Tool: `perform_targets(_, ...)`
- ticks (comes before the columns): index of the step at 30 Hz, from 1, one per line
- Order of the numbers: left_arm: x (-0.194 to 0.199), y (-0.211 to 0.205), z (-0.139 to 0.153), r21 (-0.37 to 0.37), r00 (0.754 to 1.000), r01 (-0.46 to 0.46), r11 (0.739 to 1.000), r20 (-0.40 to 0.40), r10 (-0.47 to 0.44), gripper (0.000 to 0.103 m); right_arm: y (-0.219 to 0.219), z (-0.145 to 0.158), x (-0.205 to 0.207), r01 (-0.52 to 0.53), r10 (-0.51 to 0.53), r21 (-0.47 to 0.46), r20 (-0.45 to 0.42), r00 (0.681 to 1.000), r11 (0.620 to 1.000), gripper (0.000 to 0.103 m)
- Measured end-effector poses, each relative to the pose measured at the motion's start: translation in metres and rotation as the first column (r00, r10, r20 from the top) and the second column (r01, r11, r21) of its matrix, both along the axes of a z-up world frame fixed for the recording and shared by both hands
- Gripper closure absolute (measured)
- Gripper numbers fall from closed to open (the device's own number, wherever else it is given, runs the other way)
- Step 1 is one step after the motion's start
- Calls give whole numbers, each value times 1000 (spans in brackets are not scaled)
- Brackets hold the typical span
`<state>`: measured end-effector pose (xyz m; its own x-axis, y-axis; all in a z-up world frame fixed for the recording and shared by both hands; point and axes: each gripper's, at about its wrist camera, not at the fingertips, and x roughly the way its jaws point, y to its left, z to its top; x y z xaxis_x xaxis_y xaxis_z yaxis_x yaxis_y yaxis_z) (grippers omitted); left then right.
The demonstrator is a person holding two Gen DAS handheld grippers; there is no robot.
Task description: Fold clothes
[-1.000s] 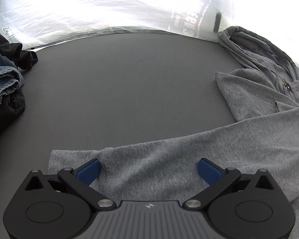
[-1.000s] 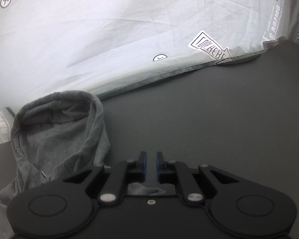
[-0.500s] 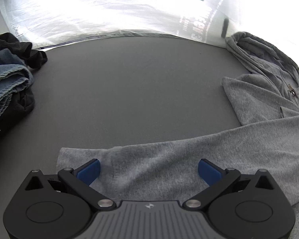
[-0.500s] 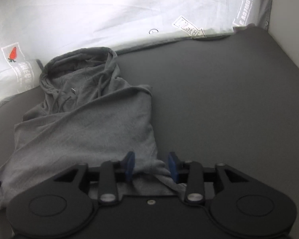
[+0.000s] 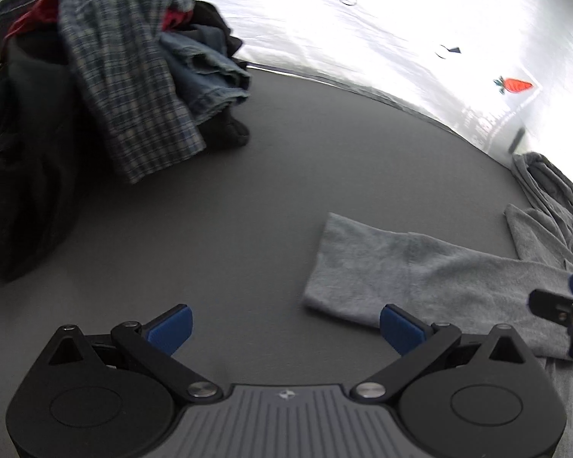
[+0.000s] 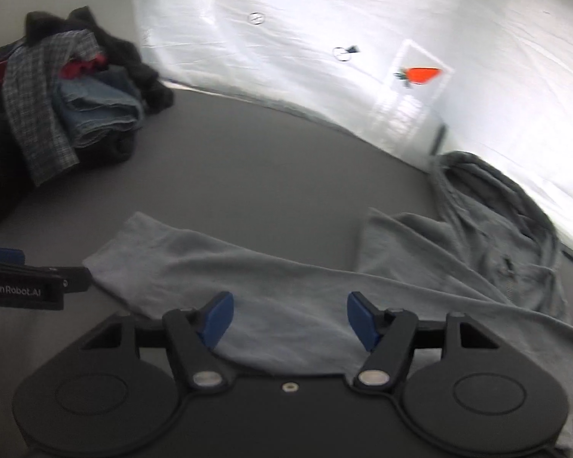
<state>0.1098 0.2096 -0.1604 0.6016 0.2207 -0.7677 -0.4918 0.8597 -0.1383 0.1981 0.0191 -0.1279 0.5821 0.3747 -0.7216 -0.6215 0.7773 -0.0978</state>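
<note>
A grey hoodie point(image 6: 458, 252) lies on the dark grey table, hood toward the white backdrop. Its sleeve point(image 5: 401, 263) stretches left across the table and also shows in the right wrist view point(image 6: 217, 263). My left gripper point(image 5: 284, 328) is open and empty, just left of the sleeve's cuff; its right finger is near the cuff edge. My right gripper point(image 6: 288, 318) is open over the sleeve, holding nothing. The right gripper's tip shows at the right edge of the left wrist view point(image 5: 565, 305). The left gripper shows at the left edge of the right wrist view point(image 6: 23, 284).
A pile of clothes point(image 5: 107, 87) with a plaid shirt, jeans and dark garments sits at the back left, also in the right wrist view point(image 6: 61, 107). A white printed sheet point(image 6: 363, 57) backs the table point(image 5: 248, 198).
The left gripper has swung left off the sleeve, so the clothes pile is now in view. The right gripper has opened wide and moved left over the sleeve.
</note>
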Motion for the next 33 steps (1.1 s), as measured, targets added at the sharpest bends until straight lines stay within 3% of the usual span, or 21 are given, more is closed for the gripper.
perform_targets(5,-13,45,-7,-59,989,-147,987,26,149,0,76,-17,-7,-246,247,20,-74,966,969,45)
perform_targets(7,-13,60,-10,-74,982,-186,980,24,188,0,94,-28,-8,-273,271,0,-119,955,962,46)
perform_targets(8,-13,66,-10,-77,980,-196,978,23,198,0,103,-35,-8,-278,272,-33,-123,954,960,54)
perform_targets(10,-12,75,-10,-80,977,-211,974,23,214,0,113,-46,-10,-265,257,-91,-88,962,960,71)
perform_targets(11,-11,77,-9,-76,977,-210,975,26,213,0,114,-45,-10,-256,249,-90,-79,965,962,91)
perform_targets(16,-2,73,3,-39,986,-161,986,35,163,0,101,-19,-7,-213,213,-32,-30,977,976,95)
perform_targets(20,13,47,23,62,996,-77,995,56,74,0,46,25,5,-100,96,76,57,994,992,95)
perform_targets(23,28,16,37,130,998,26,991,59,-34,0,-9,55,16,29,-47,123,147,988,992,95)
perform_targets(26,42,-18,46,147,988,132,980,60,-142,0,-80,80,28,210,-245,182,200,949,961,95)
perform_targets(28,52,-44,51,159,975,207,965,52,-218,0,-134,88,35,340,-385,235,181,905,911,95)
perform_targets(30,62,-72,56,178,954,286,942,41,-297,0,-185,82,36,474,-518,252,148,843,844,95)
perform_targets(33,74,-116,58,208,910,401,892,20,-414,0,-252,56,32,654,-686,243,74,724,716,95)
